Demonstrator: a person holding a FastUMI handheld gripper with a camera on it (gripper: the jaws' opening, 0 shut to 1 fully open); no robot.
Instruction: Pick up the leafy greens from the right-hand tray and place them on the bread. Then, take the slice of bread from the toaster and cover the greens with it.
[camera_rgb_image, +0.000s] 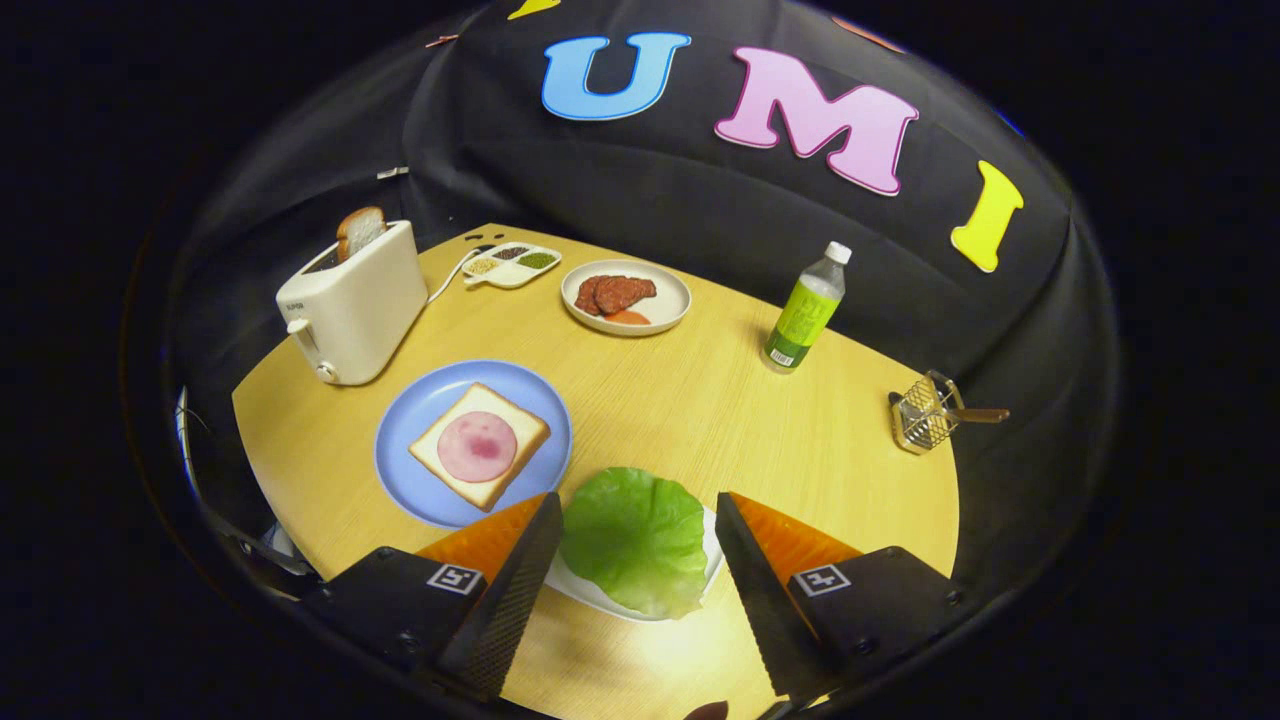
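Note:
A green lettuce leaf (634, 540) lies on a white tray (600, 598) between my two fingers. My gripper (634, 535) is open, its fingers standing either side of the leaf without pressing on it. Just left of the fingers is a blue plate (408, 478) holding a slice of bread (480, 445) topped with a round pink slice of ham (477, 446). Further back on the left stands a white toaster (352, 303) with a slice of bread (360, 231) sticking up out of its slot.
Beyond the plate sit a white dish of dark red meat slices (626, 296) and a small divided tray of seeds (511, 264). A green-labelled bottle (805, 310) stands to the right. A wire basket with a handle (930, 411) sits at the table's right edge.

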